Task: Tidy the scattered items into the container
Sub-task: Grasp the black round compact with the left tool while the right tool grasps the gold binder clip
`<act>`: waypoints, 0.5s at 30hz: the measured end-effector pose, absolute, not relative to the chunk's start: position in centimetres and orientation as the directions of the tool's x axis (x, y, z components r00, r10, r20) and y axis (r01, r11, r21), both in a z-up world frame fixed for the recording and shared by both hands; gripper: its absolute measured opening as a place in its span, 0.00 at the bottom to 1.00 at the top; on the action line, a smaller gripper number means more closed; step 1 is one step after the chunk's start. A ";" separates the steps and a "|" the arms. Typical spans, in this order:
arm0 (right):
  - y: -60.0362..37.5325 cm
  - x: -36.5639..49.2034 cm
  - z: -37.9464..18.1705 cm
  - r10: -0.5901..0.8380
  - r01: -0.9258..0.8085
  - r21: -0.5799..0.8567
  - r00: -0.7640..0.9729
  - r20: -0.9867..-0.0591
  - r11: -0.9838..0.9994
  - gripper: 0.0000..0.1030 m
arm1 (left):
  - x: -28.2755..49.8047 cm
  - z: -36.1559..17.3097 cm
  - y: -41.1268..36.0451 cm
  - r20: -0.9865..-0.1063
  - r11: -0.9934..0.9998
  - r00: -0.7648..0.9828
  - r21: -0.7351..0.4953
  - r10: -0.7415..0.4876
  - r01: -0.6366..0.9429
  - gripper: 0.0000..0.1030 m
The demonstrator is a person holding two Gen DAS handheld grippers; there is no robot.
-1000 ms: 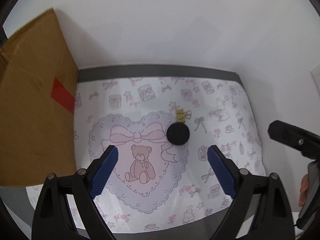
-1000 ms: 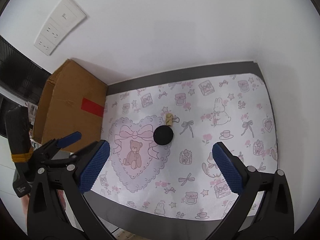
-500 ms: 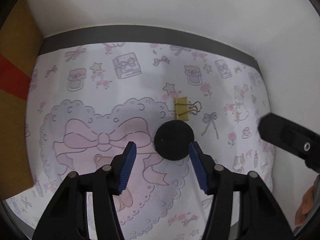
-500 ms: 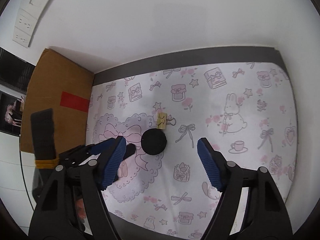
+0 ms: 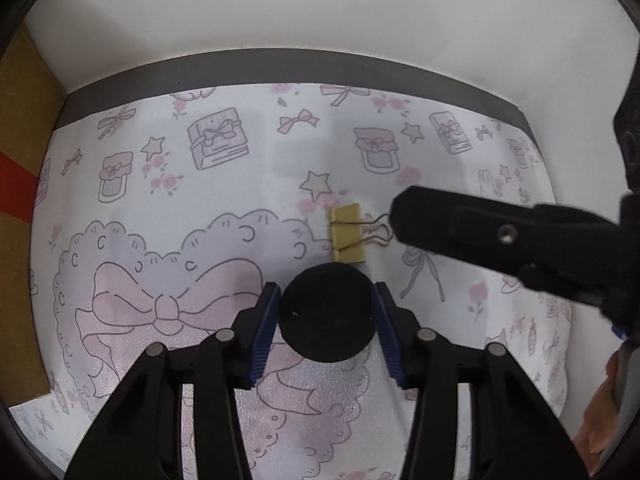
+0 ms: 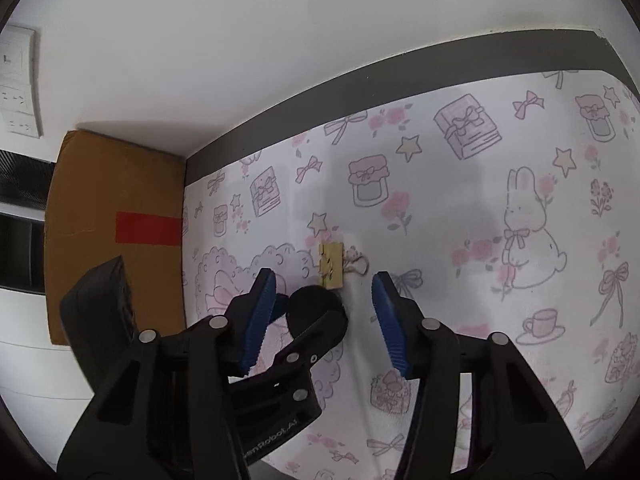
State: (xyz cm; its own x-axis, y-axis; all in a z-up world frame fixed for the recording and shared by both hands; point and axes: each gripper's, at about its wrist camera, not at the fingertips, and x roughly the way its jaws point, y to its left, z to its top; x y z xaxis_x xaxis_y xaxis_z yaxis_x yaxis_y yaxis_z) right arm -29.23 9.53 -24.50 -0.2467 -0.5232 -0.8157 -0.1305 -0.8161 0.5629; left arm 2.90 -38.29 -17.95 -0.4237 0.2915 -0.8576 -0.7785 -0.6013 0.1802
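Note:
A flat black disc (image 5: 326, 320) lies on the pink-patterned mat (image 5: 180, 208). My left gripper (image 5: 325, 289) straddles it; the jaws are closing and both blue pads touch its sides. A yellow binder clip (image 5: 347, 236) with wire handles lies just beyond the disc. In the right wrist view the clip (image 6: 330, 266) sits just past the tips of my right gripper (image 6: 323, 280). Those jaws are closing with nothing pressed between the pads. One black finger (image 5: 480, 236) of the right gripper reaches in beside the clip's handles. The disc (image 6: 314, 300) is partly hidden by the left gripper's finger (image 6: 320, 332).
A brown cardboard box (image 6: 116, 208) with a red tape strip stands at the mat's left edge against the white wall. Wall sockets (image 6: 16, 80) are above it. A grey table border (image 5: 280, 68) runs along the back. A person's hand (image 5: 600, 420) shows at lower right.
Both grippers came down toward the mat and narrowed. The left one moved from behind the disc to straddling it; the right one drew up to the binder clip.

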 end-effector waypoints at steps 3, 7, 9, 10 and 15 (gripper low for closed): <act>9.3 -29.4 -25.3 -0.562 -0.136 0.597 -0.228 -0.795 -0.790 0.49 | 2.9 -17.9 -38.6 -0.855 -0.602 -0.427 0.182 0.293 -0.778 0.42; 9.0 -30.0 -26.3 -0.566 -0.131 0.599 -0.219 -0.794 -0.790 0.49 | 2.7 -17.8 -38.8 -0.854 -0.606 -0.432 0.185 0.291 -0.774 0.36; 8.9 -30.4 -26.7 -0.575 -0.141 0.608 -0.218 -0.789 -0.781 0.41 | 2.6 -17.7 -39.2 -0.853 -0.610 -0.430 0.178 0.296 -0.772 0.33; 8.8 -30.5 -27.0 -0.570 -0.145 0.603 -0.215 -0.793 -0.784 0.38 | 2.4 -17.6 -39.4 -0.855 -0.614 -0.424 0.168 0.299 -0.771 0.31; 8.1 -30.8 -27.4 -0.576 -0.144 0.607 -0.207 -0.791 -0.782 0.10 | 1.7 -16.8 -40.5 -0.862 -0.634 -0.398 0.122 0.314 -0.764 0.16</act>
State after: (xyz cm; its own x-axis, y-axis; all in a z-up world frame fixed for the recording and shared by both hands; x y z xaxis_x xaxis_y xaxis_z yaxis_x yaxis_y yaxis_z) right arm -30.78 8.12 -27.43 -0.2067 -0.5761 -0.7908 -0.1441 -0.7815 0.6070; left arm 1.74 -40.54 -16.80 -0.3979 0.3135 -0.8622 -0.7637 -0.6340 0.1219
